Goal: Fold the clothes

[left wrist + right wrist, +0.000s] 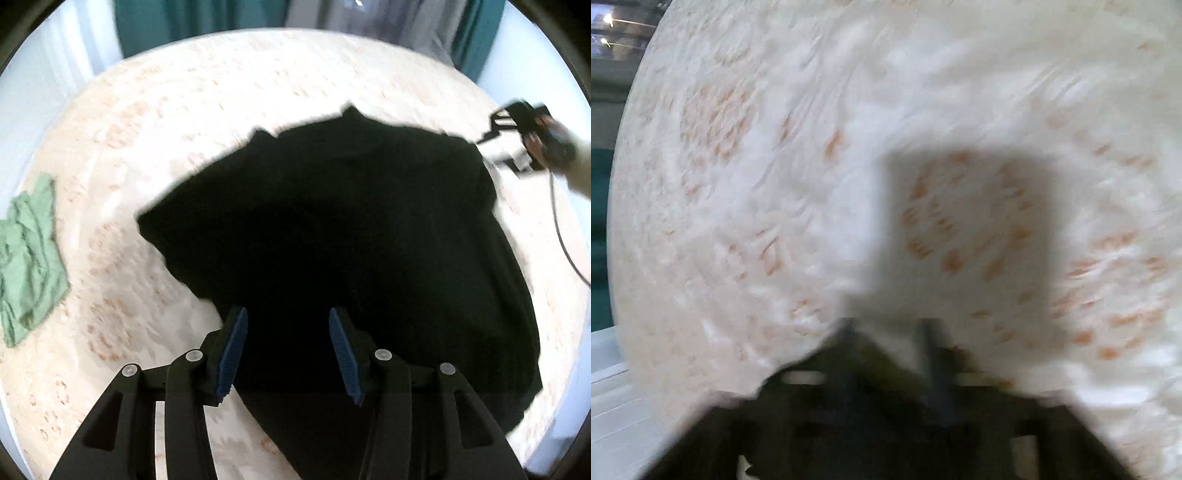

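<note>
Plainly, the black shirt (332,236) lies spread on the patterned tablecloth (155,122). Above the shirt's near edge, the left gripper (287,321) stands spread, pinching nothing. Left of the shirt lies a crumpled green garment (29,258). The right gripper (890,328), blurred, has parted jaws over bare tablecloth, off the shirt's far right corner.

I'm looking down at a bed covered by a cream bedspread (229,85) with a faint orange pattern. A black garment (332,229) is lying spread across its middle, reaching toward the near edge. A crumpled green garment (29,258) is sitting well apart from it, at the left.
</note>
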{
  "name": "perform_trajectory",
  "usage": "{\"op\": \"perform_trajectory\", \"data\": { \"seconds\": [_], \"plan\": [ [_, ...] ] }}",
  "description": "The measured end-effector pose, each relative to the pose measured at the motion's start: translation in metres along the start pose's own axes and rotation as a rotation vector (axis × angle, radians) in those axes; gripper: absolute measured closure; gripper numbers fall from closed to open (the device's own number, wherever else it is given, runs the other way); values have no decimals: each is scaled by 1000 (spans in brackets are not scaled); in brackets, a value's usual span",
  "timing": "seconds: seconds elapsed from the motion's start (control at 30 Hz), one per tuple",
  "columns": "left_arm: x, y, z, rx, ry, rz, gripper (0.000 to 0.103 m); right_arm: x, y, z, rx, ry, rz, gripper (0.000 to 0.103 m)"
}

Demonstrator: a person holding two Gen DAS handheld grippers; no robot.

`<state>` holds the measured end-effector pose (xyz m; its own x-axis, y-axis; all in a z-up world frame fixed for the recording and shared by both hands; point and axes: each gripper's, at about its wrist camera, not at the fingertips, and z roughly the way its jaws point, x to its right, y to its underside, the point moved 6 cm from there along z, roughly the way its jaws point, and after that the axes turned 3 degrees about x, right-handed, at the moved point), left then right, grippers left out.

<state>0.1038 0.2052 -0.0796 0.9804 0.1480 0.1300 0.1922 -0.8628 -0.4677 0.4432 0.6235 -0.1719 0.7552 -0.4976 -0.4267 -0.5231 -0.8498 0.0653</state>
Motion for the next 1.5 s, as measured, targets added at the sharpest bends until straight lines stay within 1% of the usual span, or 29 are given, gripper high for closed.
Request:
{"op": "perform_trajectory", "data": {
  "seconds": [0.07,0.13,0.2,0.23,0.27,0.33,0.37,0.4,0.47,0.5,0.57,0.67,0.77,0.8,0.83,0.87,0.93,1.0,1.07,1.13,1.17,1.2,1.27,1.3,1.33,1.37,1.4,1.43,1.5],
  "plan": [
    [-4,-19,2,37,3,-7,46,-19,26,-7,-60,-133,-85,58],
    [-10,-35,11,65,13,-20,46,-47,68,-2,-181,-187,-267,62],
    [-13,-53,16,106,21,-39,46,-70,112,16,-301,-169,-406,72],
    [-8,-66,26,114,23,-51,46,-81,135,30,-382,-173,-445,83],
    [-8,-73,32,106,43,-79,46,-88,149,40,-430,-185,-459,89],
    [-12,-84,44,78,88,-141,46,-103,171,59,-462,-196,-490,89],
    [-12,-88,50,63,94,-147,46,-108,177,66,-476,-197,-508,89],
    [-9,-92,57,50,96,-116,46,-113,184,73,-489,-198,-526,89],
    [-4,-95,72,24,60,-49,46,-119,203,85,-521,-167,-569,90],
    [-7,-94,86,-11,8,-27,46,-115,210,92,-520,-120,-610,91],
    [-24,-83,105,-87,-43,-63,46,-95,206,90,-487,-44,-662,95],
    [-39,-74,118,-107,-65,-89,43,-61,180,94,-455,3,-582,103],
    [-38,-74,114,-87,-54,-74,42,-44,160,86,-481,-90,-475,103],
    [-35,-76,110,-79,-47,-66,42,-49,162,79,-476,-111,-507,99],
    [-28,-80,99,-48,2,-73,42,-58,167,69,-459,-132,-577,96],
    [-18,-85,86,-6,55,-78,42,-67,171,61,-448,-146,-639,96],
    [-2,-88,72,40,95,-45,42,-83,190,60,-471,-161,-738,95],
    [10,-82,75,19,69,25,42,-96,205,68,-484,-129,-815,93],
    [13,-65,87,-46,32,83,42,-104,204,80,-460,-95,-840,92],
    [7,-46,95,-96,14,107,42,-109,189,92,-427,-69,-799,92],
    [4,-39,96,-94,5,113,42,-108,175,103,-401,-49,-768,96],
    [2,-36,95,-81,2,113,42,-106,162,110,-380,-39,-732,96],
    [0,-35,91,-63,-4,103,41,-96,138,112,-371,-66,-633,99],
    [-1,-39,85,-49,2,70,41,-91,130,106,-397,-122,-569,98],
    [-1,-43,77,-32,11,31,41,-87,123,94,-406,-192,-517,92],
    [1,-47,66,-2,48,-5,41,-83,116,80,-401,-256,-486,78],
    [5,-46,56,14,84,-20,41,-77,108,60,-370,-299,-487,72],
    [10,-44,47,25,118,-31,41,-66,100,41,-336,-311,-490,62],
    [22,-38,30,38,183,-53,41,-42,92,19,-320,-290,-485,62]
  ]
}}
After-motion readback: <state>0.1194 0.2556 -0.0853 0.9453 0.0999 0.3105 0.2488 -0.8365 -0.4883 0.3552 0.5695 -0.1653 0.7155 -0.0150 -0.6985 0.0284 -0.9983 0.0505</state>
